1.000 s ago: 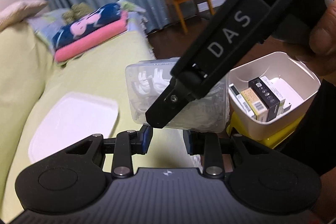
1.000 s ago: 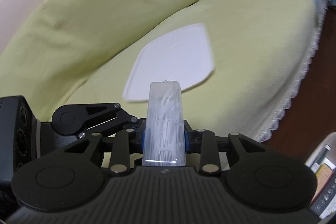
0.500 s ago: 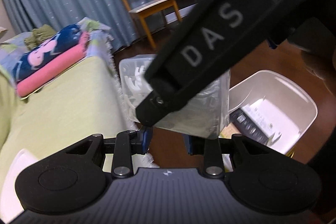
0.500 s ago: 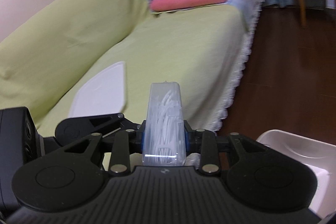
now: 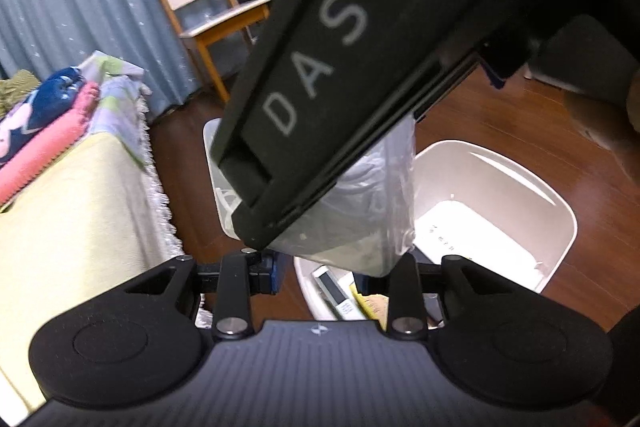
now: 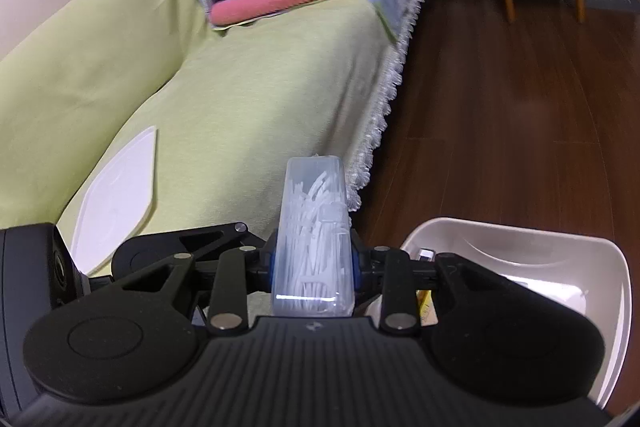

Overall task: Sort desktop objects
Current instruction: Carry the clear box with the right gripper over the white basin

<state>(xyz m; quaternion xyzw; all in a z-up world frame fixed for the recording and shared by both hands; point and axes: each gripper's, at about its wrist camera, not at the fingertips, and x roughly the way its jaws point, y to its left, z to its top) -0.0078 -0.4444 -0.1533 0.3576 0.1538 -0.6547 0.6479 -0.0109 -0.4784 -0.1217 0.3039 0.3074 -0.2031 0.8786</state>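
- Our right gripper (image 6: 314, 267) has its jaws clamped on the clear plastic box of white floss picks (image 6: 314, 243), gripped by its narrow sides and standing upright between them
- Our left gripper (image 5: 320, 269) sits just below that box, its jaws apart and holding nothing; in the left wrist view the black body of the right tool, lettered DAS, crosses over the box (image 5: 372, 203)
- A second ago we had the box over the yellow-green sofa cover (image 6: 248, 107), with the flat white plastic lid (image 6: 116, 195) lying straight ahead; now we have swung it off the fringed edge and the lid lies off to the left
- The white plastic storage bin (image 6: 600, 267) has come in close on the right, above the dark wooden floor (image 6: 520, 131), with small cartons (image 5: 340, 295) in its near corner
- We judge the carry nearly over: the box hangs beside the bin's rim, not yet inside, so a short shift right, a lowering and a release remain
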